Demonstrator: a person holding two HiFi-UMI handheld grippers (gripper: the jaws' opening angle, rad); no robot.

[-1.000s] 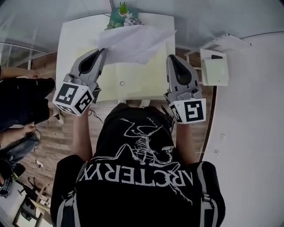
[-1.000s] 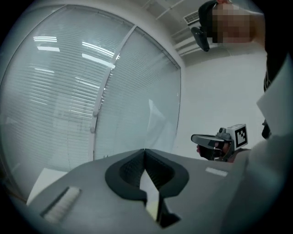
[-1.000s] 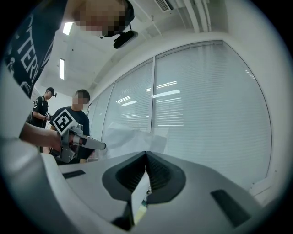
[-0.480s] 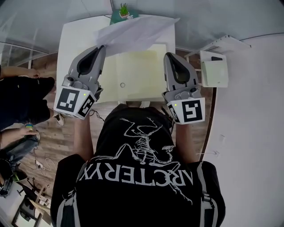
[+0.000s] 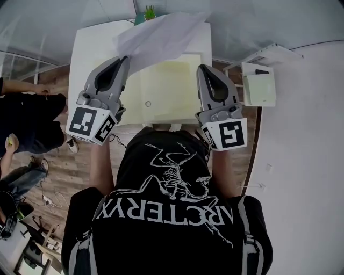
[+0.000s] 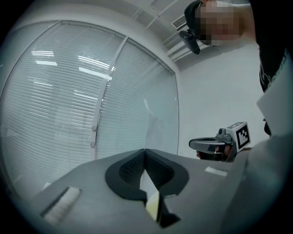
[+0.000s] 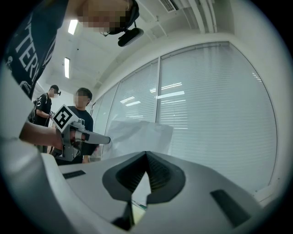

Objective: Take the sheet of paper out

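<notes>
The white sheet of paper (image 5: 161,37) hangs in the air over the far half of the table, crumpled and slanting up to the right. My left gripper (image 5: 125,58) is shut on its near left corner. In the right gripper view the left gripper's tip (image 7: 108,140) meets the sheet (image 7: 139,137). My right gripper (image 5: 201,67) is raised beside the sheet, apart from it, jaws shut with nothing between them. A pale yellow mat (image 5: 166,86) lies flat on the white table (image 5: 88,48) below.
A small potted plant (image 5: 149,11) stands at the table's far edge, partly behind the sheet. A little ring (image 5: 148,103) lies on the mat's near part. A white shelf unit (image 5: 259,80) stands to the right. People (image 5: 24,115) are at the left.
The sheet has swung upward and farther from me, its right end now higher and covering more of the plant. Both grippers have shifted slightly; the left still grips the corner.
</notes>
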